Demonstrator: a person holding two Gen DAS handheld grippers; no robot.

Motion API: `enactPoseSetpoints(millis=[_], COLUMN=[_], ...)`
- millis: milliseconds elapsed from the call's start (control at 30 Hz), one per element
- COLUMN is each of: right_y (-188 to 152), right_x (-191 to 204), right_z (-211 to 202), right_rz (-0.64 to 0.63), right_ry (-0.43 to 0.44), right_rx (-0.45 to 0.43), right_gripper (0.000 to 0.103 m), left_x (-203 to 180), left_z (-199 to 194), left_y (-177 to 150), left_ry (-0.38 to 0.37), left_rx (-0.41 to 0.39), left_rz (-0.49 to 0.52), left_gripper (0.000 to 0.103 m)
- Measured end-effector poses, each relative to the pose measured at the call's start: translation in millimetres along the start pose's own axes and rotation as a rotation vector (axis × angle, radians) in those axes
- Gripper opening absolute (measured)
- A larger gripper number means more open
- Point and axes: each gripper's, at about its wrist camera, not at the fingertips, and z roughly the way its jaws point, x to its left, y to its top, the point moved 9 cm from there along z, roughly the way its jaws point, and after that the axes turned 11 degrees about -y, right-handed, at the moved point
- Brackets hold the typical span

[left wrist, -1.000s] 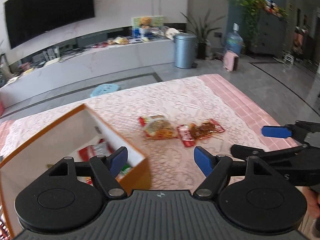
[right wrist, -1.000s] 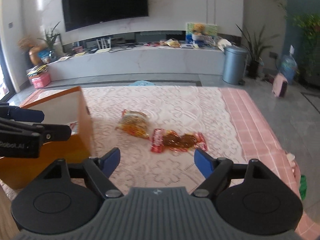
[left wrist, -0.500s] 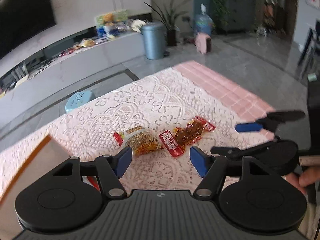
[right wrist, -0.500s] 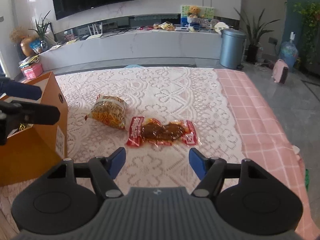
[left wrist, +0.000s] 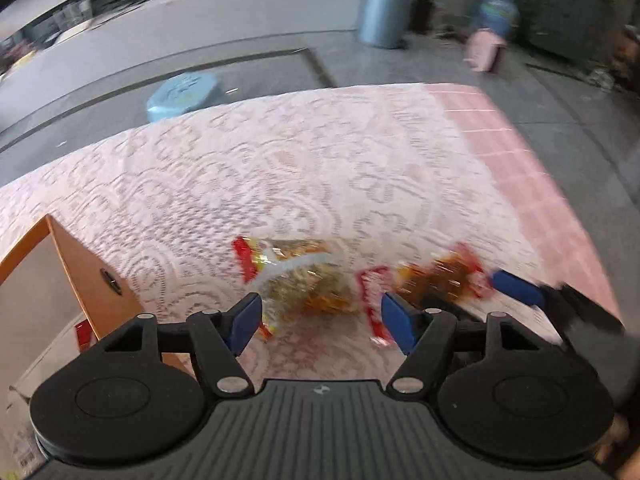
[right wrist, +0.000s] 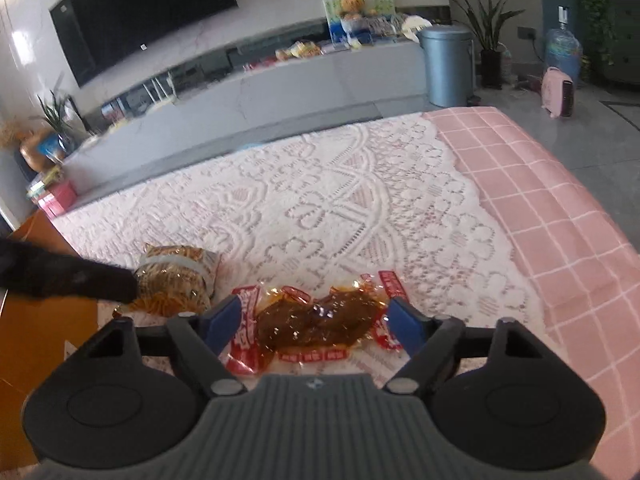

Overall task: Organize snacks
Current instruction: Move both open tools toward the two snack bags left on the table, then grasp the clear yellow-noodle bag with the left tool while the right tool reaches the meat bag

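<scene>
A yellow noodle snack bag lies on the lace cloth, just ahead of and between the fingers of my left gripper. Its jaws are opening and the pads do not press the bag. To its right lies a red-edged clear pack of brown meat, flanked end to end by the fingers of my right gripper. Those jaws are opening too, without pressing the pack. The right gripper's blue fingertip shows beyond the meat pack. The left gripper's black arm overlaps the noodle bag.
An open orange box with packets inside stands at the left, close to the noodle bag. The lace cloth gives way to pink checked cloth toward the right table edge. A blue stool and a grey bin stand on the floor beyond.
Both grippers have dropped and come closer to the snacks. The noodle bag now sits between the left fingers and the meat pack between the right fingers. The box has slid leftward in both views.
</scene>
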Motion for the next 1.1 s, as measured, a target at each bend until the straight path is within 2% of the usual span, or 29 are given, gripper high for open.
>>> enactPoseSetpoints(millis=[133,233,400,500,600,800,933,1100], right_y=[-5.9,-7.3,-3.7,-5.2,-10.0,-9.1,-7.9,-7.4], right_x=[0.8,-1.6,-14.0,-20.5,-20.8,-6.1,8.4,29.3], right_z=[7.3,10.0,9.5,14.0,19.5,12.7,10.5,17.2], right_rz=[-0.003,-0.009,-0.022,0.038,0.032,-0.011,-0.058,-0.121], right_ry=[0.025,0.025,-0.028,-0.002,-0.014,0.006,0.014,0.031], right_rx=[-0.01,-0.017,-0.046,-0.012,0.013,-0.039,-0.075,-0.085], right_gripper=[0.084,0.085,0.089,0.09,0.09,0.09,0.077,0.076], left_x=[5.0,11.8,17.3,19.0,20.1,17.6,22.8,27.5], left_z=[20.3,29.6,39.9,45.9,51.6,45.7,32.1,3.7], left_y=[4.8,2.7,-1.7,-4.0,-4.2,-1.2,-2.3,-2.7], left_ry=[-0.001,0.04,0.072,0.081,0.076,0.066,0.04,0.006], left_rx=[0.037,0.068,0.093,0.102,0.105,0.047,-0.02,-0.108], left_rz=[-0.077,-0.117,-0.109,-0.117,-0.132,-0.099,-0.123,-0.14], left_gripper=[0.081,0.081,0.081,0.081,0.081,0.058,0.052,0.052])
